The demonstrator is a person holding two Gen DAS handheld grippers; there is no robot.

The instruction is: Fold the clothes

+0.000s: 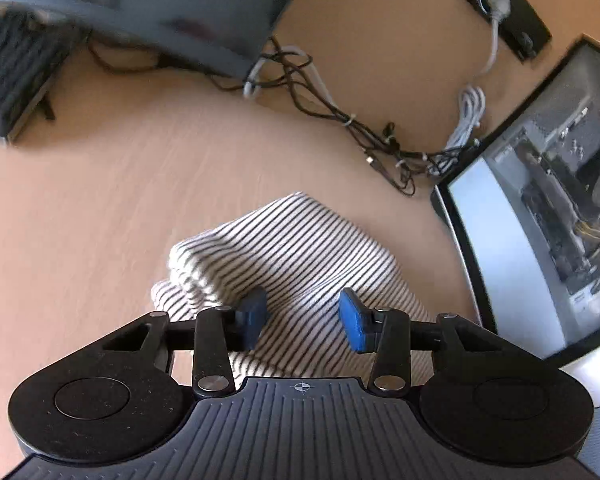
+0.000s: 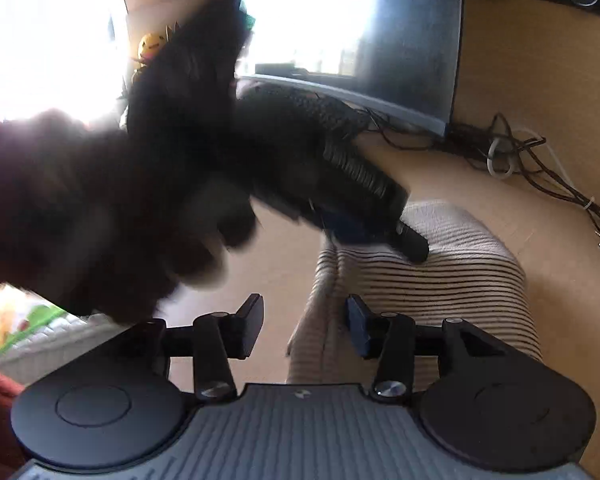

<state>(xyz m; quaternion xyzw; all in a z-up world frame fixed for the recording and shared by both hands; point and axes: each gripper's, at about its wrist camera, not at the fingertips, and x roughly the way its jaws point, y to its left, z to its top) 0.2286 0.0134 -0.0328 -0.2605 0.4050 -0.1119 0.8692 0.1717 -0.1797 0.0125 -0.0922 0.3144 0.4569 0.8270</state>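
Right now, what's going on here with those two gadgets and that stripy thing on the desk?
A person is folding clothes with a handheld gripper in each hand. A striped garment lies bunched on the wooden desk. The left gripper is over it with its blue-padded fingers open, gripping nothing. The right gripper is open too, at the garment's edge. A monitor and loose cables sit behind.

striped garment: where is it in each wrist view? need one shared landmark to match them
Left wrist: the striped garment sits lower centre, bunched on the desk, just beyond the open left gripper.
Right wrist: it is lower right, ahead of the open right gripper, with the left gripper over its far edge.
Shared landmark: the cable tangle on the desk behind the garment.
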